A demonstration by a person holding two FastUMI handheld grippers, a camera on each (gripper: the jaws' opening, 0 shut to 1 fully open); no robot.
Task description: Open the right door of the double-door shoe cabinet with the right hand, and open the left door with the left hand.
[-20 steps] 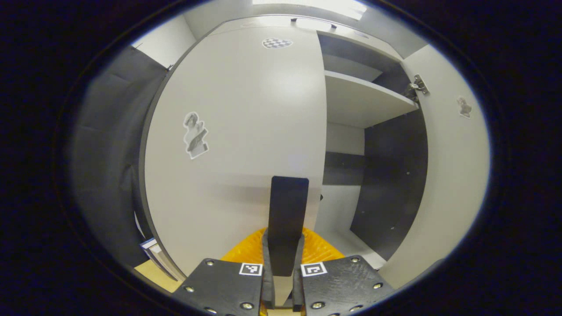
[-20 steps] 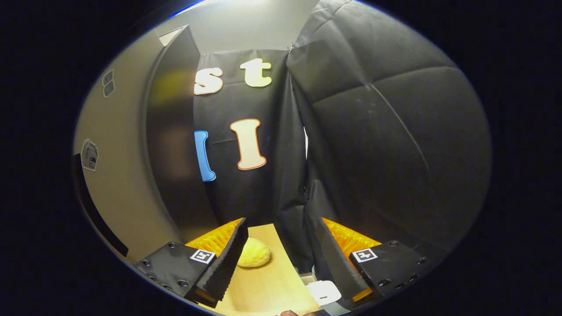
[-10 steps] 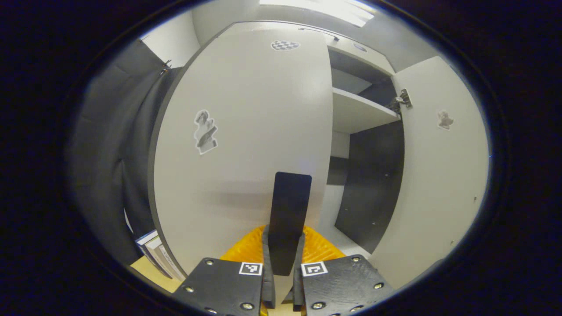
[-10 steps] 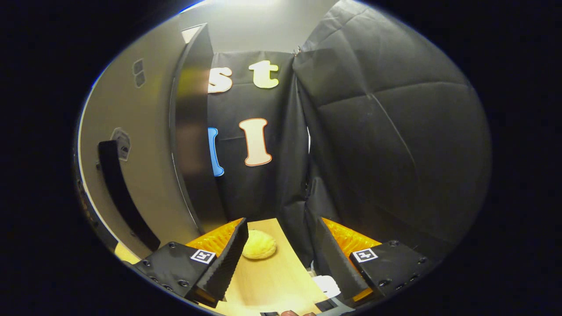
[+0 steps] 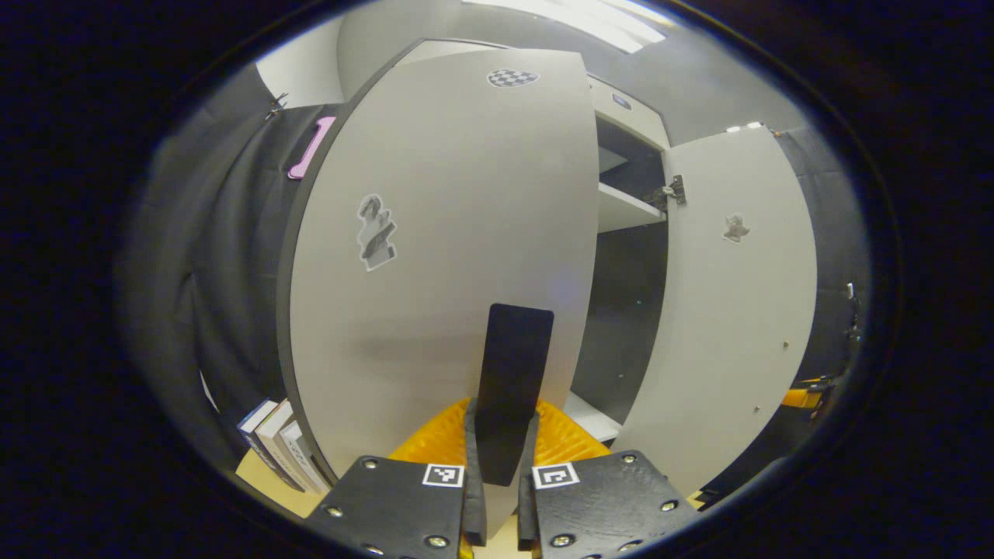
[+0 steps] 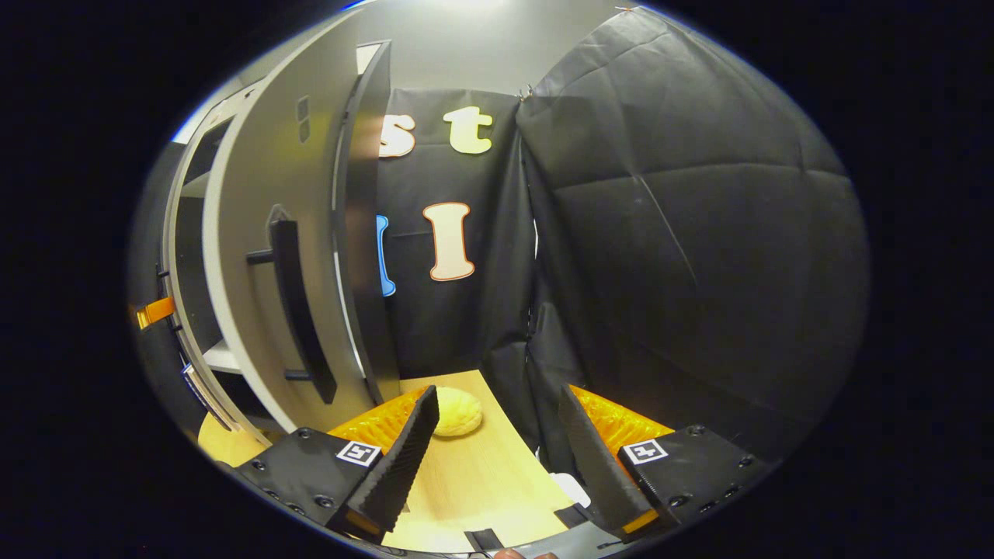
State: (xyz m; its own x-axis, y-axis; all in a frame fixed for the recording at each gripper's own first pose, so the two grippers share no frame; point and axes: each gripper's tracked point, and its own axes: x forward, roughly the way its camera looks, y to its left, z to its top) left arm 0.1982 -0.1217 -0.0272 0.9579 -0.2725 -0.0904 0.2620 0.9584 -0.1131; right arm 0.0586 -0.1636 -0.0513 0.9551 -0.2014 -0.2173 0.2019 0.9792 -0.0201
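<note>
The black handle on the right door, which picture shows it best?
The right gripper view: the handle stands out along the right door. The left gripper view shows that door from its inner side, hinge visible.

Left door [image 5: 443, 233]: pale panel, swung partly open, dark handle [image 5: 509, 388] clamped between the left tool [image 5: 501, 497] fingers. Right door [image 5: 730, 310]: fully open, ahead and right of that tool; left of the right tool [image 6: 489, 466].

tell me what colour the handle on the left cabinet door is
Black: the left door's handle, best seen in the left gripper view.
</note>
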